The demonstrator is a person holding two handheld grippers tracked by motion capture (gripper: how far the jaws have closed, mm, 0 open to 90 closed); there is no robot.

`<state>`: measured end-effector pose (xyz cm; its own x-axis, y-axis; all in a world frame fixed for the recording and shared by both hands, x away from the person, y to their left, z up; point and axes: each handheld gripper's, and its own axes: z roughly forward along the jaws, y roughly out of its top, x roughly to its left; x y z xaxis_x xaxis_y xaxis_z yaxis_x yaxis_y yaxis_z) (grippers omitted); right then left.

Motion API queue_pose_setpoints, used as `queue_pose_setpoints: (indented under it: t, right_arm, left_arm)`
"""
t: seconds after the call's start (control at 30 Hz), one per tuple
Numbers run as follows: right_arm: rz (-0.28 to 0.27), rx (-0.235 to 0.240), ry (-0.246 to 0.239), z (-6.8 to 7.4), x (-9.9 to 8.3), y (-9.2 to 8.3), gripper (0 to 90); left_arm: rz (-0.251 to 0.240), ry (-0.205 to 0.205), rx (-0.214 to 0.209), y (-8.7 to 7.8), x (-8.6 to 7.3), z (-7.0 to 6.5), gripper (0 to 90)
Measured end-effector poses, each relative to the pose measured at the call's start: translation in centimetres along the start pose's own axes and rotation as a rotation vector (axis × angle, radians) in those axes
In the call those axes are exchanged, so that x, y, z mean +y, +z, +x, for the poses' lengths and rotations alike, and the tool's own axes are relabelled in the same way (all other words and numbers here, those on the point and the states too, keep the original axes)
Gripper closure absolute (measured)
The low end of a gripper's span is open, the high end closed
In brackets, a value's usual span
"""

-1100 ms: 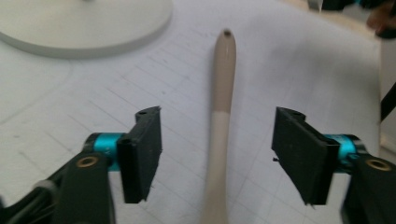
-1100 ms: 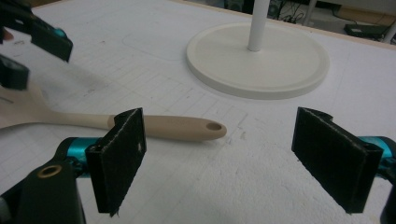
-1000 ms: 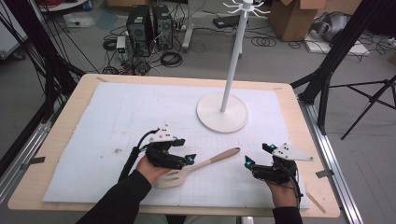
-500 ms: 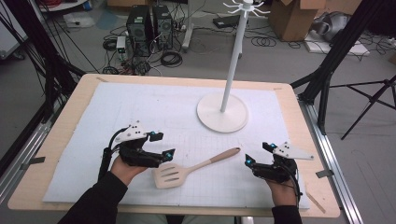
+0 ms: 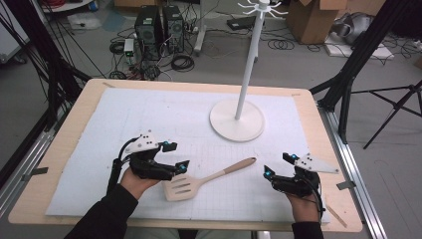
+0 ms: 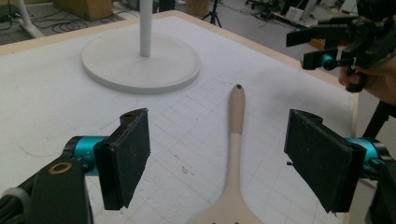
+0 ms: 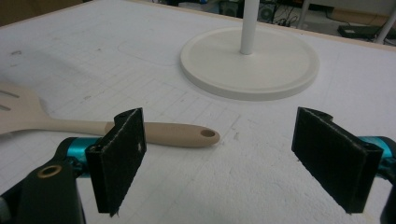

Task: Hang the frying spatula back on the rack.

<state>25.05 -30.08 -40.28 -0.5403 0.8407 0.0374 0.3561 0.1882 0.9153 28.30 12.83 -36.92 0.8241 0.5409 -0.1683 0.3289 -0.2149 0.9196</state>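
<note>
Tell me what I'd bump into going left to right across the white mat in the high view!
left gripper → spatula → white stand's round base → right gripper

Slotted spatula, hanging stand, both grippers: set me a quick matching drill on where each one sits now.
Things:
1. slotted spatula
2. hanging stand
3. left gripper
4. right gripper

Places or states:
A. upright, far of the mat's middle
B. open, just off the handle's tip
C. flat on the mat between both hands
D. open, beside the slotted blade

Pairs: 1-C, 2-A, 3-D, 4-B
</note>
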Motion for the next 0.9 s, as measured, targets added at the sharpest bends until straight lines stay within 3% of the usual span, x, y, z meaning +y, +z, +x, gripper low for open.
queue_pose_setpoints:
  t: [0.33, 0.37, 0.4, 0.47, 0.5, 0.53, 0.63, 0.67, 0.7, 0.73, 0.9]
  right_arm:
    - [0.007, 0.008, -0.011, 0.3, 0.1, 0.0, 16.3]
    - [0.005, 0.009, -0.013, 0.3, 0.1, -0.1, 16.3]
    - [0.005, 0.009, -0.013, 0.3, 0.1, -0.1, 16.3]
    - [0.007, 0.011, -0.017, 0.2, 0.0, -0.1, 16.3]
    - [0.007, 0.011, -0.016, 0.2, 0.0, 0.0, 16.3]
    - [0.007, 0.011, -0.016, 0.2, 0.0, 0.0, 16.3]
    - [0.008, 0.014, -0.009, 0.2, 0.0, 0.0, 16.3]
    - [0.008, 0.014, -0.009, 0.2, 0.0, 0.0, 16.3]
    - [0.01, 0.014, -0.012, 0.2, 0.0, 0.0, 16.3]
    - [0.01, 0.014, -0.013, 0.2, 0.0, 0.1, 16.3]
    - [0.007, 0.017, -0.01, 0.1, 0.0, 0.0, 16.4]
  left_arm:
    - [0.138, 0.061, -0.024, 2.5, 0.3, -1.2, 25.2]
    - [0.178, 0.085, -0.034, 3.4, 0.4, -1.6, 25.9]
    - [0.178, 0.085, -0.034, 3.4, 0.4, -1.6, 26.3]
    - [0.226, 0.108, -0.038, 4.4, 0.4, -2.1, 28.0]
    - [0.269, 0.126, -0.049, 5.5, 0.4, -2.4, 29.1]
    - [0.269, 0.126, -0.049, 5.5, 0.4, -2.4, 30.6]
    - [0.344, 0.136, -0.049, 7.5, -0.1, -2.8, 35.5]
    - [0.344, 0.136, -0.049, 7.5, -0.1, -2.8, 36.7]
    - [0.408, 0.157, -0.05, 8.7, -0.3, -3.0, 38.1]
    - [0.408, 0.157, -0.05, 8.7, -0.3, -3.0, 39.7]
    - [0.516, 0.17, -0.053, 10.9, -0.6, -3.3, 46.0]
